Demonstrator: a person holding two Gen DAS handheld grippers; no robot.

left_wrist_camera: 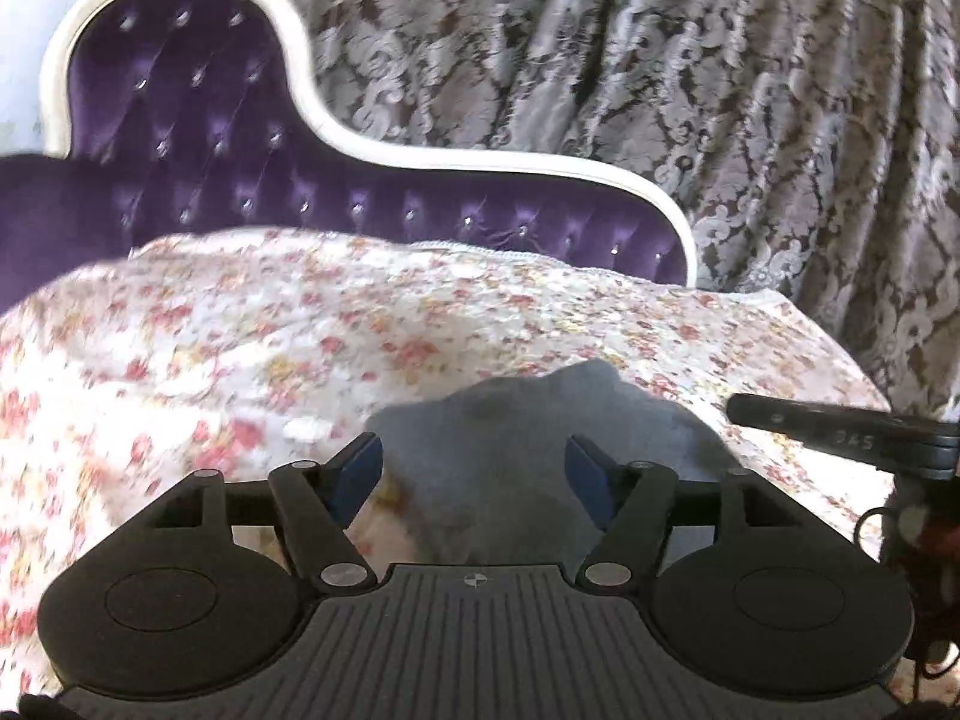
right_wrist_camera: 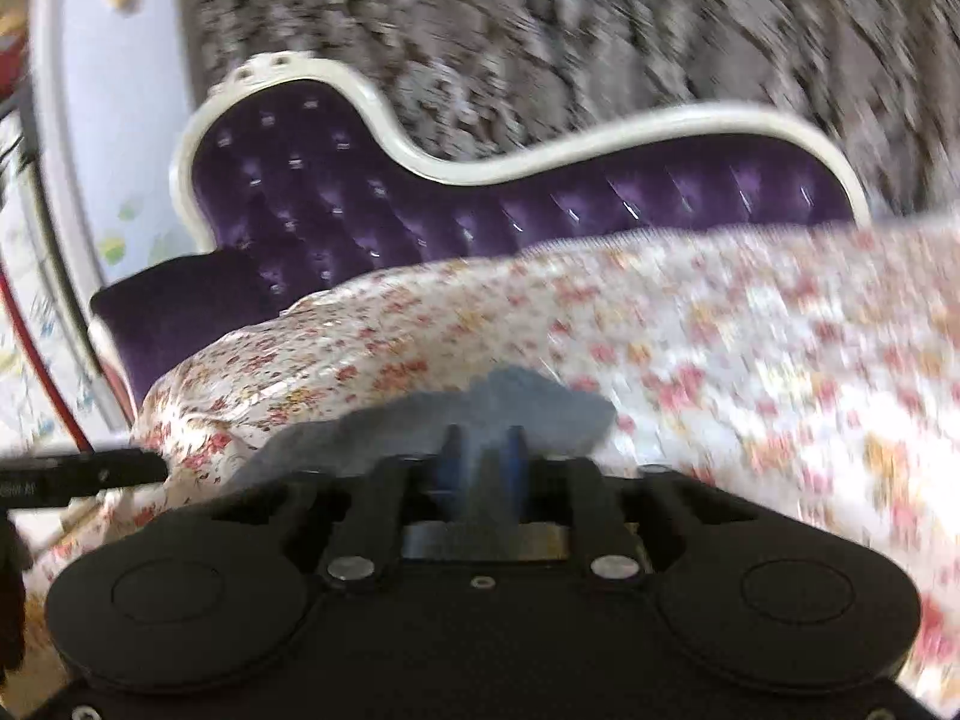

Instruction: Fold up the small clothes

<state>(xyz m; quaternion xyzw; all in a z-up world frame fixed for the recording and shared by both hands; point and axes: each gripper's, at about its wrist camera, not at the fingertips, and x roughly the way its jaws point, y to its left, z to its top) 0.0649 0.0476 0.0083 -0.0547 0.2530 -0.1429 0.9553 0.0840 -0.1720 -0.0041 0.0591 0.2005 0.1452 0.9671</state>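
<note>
Left wrist view shows a patterned grey curtain (left_wrist_camera: pixel 690 90) behind a purple tufted sofa (left_wrist_camera: pixel 210 180); a floral sheet (left_wrist_camera: pixel 240 348) covers the seat; a small grey garment (left_wrist_camera: pixel 510 438) lies on it; the left gripper (left_wrist_camera: pixel 474 468) gapes wide, holding nothing; the right gripper (right_wrist_camera: pixel 485 456) is pinched closed on that garment's (right_wrist_camera: pixel 510 408) edge.

black hand-held gripper (left_wrist_camera: pixel 474 468) (blue pads (left_wrist_camera: pixel 360 471))

A floral bedspread (left_wrist_camera: pixel 240 348) with red and yellow blossoms is being seen spread across the foreground, while a purple tufted headboard (left_wrist_camera: pixel 198 138) framed in white trim (left_wrist_camera: pixel 336 132) is being shown behind it, itself being backed by a grey patterned curtain (left_wrist_camera: pixel 690 72).
</note>
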